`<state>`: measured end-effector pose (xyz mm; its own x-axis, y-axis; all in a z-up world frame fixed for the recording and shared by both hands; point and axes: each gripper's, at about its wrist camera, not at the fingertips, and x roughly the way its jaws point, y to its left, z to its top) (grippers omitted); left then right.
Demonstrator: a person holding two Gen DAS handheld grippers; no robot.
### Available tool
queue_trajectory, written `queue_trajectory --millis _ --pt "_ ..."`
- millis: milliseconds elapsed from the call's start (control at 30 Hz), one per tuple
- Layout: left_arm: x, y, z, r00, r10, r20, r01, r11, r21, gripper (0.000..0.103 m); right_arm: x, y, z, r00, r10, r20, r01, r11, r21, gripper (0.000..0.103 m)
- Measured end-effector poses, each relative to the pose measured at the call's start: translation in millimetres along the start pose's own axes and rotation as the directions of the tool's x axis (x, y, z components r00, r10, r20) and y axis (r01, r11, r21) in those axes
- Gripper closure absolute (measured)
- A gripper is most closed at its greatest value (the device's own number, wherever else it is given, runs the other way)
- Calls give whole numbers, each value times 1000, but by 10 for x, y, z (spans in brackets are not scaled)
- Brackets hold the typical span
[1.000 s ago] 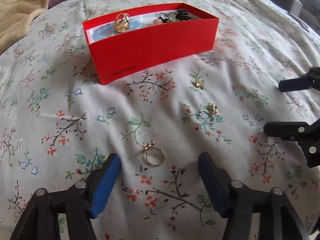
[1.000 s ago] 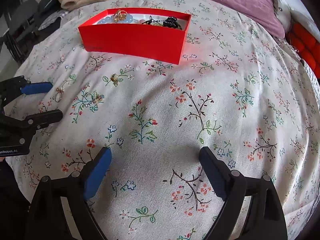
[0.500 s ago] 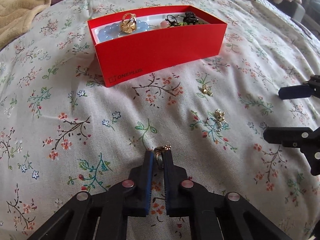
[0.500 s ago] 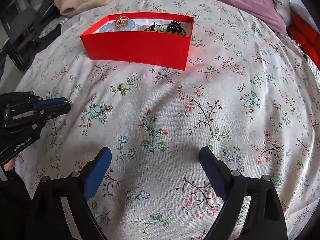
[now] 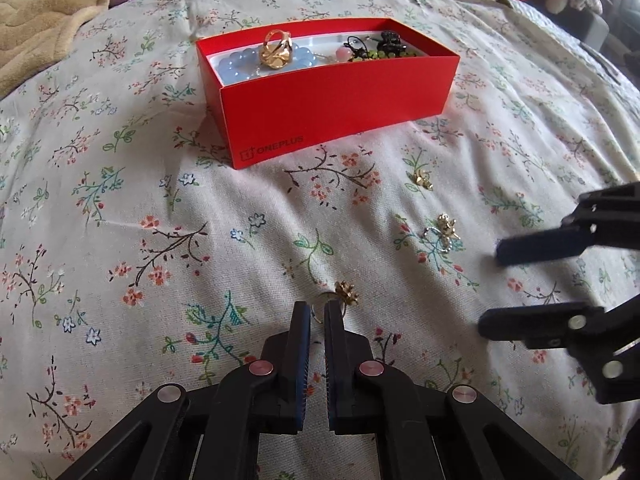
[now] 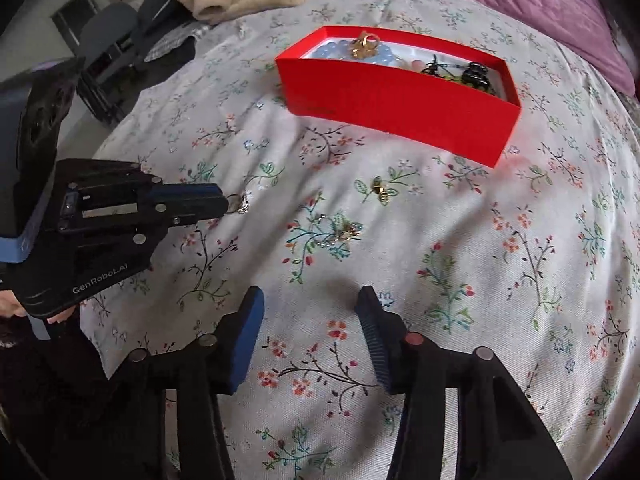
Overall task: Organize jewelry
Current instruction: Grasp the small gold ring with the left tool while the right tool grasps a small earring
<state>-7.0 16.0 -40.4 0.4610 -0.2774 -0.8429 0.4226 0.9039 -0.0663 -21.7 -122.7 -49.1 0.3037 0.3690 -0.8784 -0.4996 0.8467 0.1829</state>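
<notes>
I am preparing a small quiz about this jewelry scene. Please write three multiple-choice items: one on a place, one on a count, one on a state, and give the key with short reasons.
1. Where is the big gold ring?
A. on the bedspread
B. inside the red box, on the blue beads
C. in the right gripper

2. How many jewelry pieces lie loose on the bedspread, apart from the ring in the left gripper?
A. two
B. four
C. none

3. What is the state of the left gripper?
A. wide open
B. shut on the small ring
C. shut on nothing

Key: 1 B, it rests in the box. 2 A, the small gold piece and the silver-and-gold piece. 3 B, the fingers pinch the band.
</notes>
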Motion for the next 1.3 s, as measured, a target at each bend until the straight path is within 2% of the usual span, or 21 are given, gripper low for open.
queue_trajectory --millis 33,167,333,600,733,800,1200,1300 --pt "-11 10 -6 1000 -9 6 9 1000 1 99 24 25 -6 1000 -2 -3 2 1000 -8 60" --pt "-26 7 -19 999 -41 4 41 999 19 74 104 28 56 1000 2 3 -2 1000 -15 63" --pt "1 -30 -25 999 -49 -11 49 998 41 64 183 -38 177 1000 -2 15 2 1000 7 73" --pt "42 -29 -21 998 -52 -22 53 997 52 64 273 -58 318 999 -40 32 41 999 -18 75" --pt "69 -39 -23 998 -48 -27 50 997 60 62 295 -17 352 997 -71 37 72 996 -47 82" --pt "74 -41 -16 998 -48 -27 49 997 59 62 276 1 337 995 -87 40 89 994 -63 83" --pt "125 -33 43 997 -67 -21 67 997 -43 62 157 42 228 995 -84 45 87 994 -64 83" --pt "143 -77 64 999 -41 -33 39 997 -60 62 142 51 210 995 -84 46 87 994 -65 83"
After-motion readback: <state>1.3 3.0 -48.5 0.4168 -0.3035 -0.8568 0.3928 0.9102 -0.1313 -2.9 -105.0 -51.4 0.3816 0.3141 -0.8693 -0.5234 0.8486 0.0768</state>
